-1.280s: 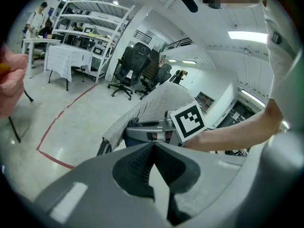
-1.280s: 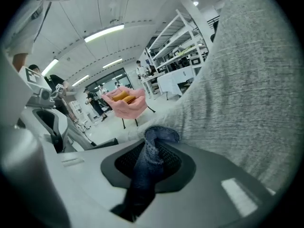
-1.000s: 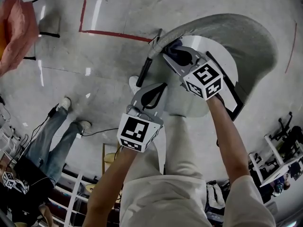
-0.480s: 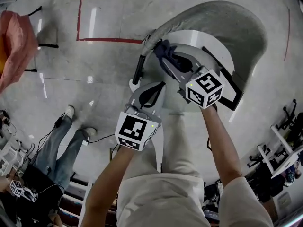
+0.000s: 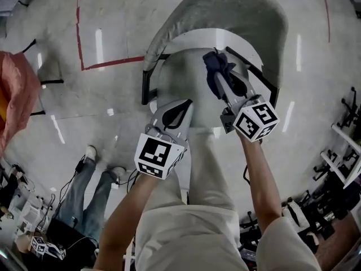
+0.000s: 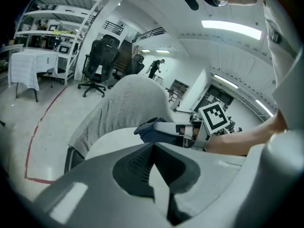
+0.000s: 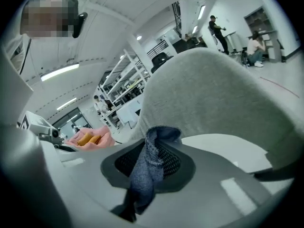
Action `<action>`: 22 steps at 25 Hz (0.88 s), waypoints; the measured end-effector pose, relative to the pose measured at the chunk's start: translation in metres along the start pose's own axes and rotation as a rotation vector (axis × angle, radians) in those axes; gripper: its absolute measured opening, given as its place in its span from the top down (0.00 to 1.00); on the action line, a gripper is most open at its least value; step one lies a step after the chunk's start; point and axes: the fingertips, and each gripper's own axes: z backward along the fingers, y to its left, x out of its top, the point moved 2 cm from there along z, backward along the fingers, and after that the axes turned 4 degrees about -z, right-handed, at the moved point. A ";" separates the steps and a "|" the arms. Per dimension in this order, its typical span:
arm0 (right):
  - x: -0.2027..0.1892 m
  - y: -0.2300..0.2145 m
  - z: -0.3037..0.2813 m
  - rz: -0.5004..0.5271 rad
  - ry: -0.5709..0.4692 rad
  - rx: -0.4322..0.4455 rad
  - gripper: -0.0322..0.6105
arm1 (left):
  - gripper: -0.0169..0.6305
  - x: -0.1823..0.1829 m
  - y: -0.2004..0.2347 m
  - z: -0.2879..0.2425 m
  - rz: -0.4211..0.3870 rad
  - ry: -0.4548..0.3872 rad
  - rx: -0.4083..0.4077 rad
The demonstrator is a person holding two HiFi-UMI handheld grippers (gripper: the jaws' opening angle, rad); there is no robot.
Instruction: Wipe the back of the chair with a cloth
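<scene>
Right gripper (image 5: 219,72): jaws clamped on a dark blue cloth (image 7: 148,172), which is pinched between the pads and bunches out above the tips. Left gripper (image 6: 153,147): jaws closed tip to tip, nothing between them. In the head view the right gripper reaches over the seat (image 5: 180,72) of the chair (image 5: 265,44), and the cloth is held above the seat's rear edge, just short of the inner face of the grey fabric back (image 5: 237,4); no view settles whether cloth and back are touching. The left gripper hangs near the seat's front left edge, apart from the cloth and the back, pointing towards the back. A black armrest (image 5: 145,89) runs along the seat's left edge. On the floor (image 5: 113,16), a red tape line (image 5: 107,64) passes left of the chair, a pink cover (image 5: 14,95) lies at the left edge, and a bystander's legs (image 5: 84,191) show at the lower left corner.
</scene>
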 end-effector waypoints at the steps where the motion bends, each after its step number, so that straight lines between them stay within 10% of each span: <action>1: 0.002 -0.005 0.008 -0.013 -0.017 -0.020 0.84 | 0.97 0.000 -0.005 -0.003 -0.011 0.009 -0.014; 22: 0.003 -0.122 0.149 -0.401 -0.348 -0.620 0.84 | 0.97 0.017 -0.079 -0.060 -0.183 0.107 -0.230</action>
